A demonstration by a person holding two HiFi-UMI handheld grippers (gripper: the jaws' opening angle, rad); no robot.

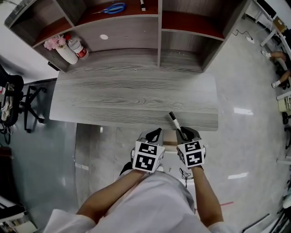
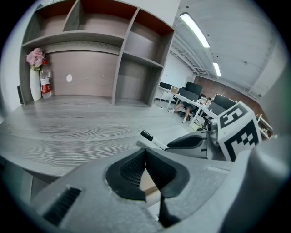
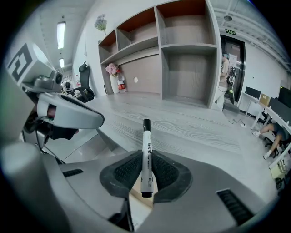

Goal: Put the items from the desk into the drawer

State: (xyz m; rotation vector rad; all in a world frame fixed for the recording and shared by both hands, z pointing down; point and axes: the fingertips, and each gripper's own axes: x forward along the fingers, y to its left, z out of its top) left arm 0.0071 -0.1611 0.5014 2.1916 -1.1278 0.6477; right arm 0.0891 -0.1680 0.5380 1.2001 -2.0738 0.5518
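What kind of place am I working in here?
Most likely an open-plan office. There is a grey wood-grain desk with a built-in shelf unit, rows of workstations with monitors beyond it, and strip lights on the ceiling.

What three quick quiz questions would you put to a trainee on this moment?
1. True or false: the right gripper is shut on a marker.
2. Where do the scissors lie? A: on the desk; B: on a shelf; C: on the floor.
3. Fill in: beside the vase with pink flowers stands a ____.
Key: 1 true; 2 B; 3 bottle.
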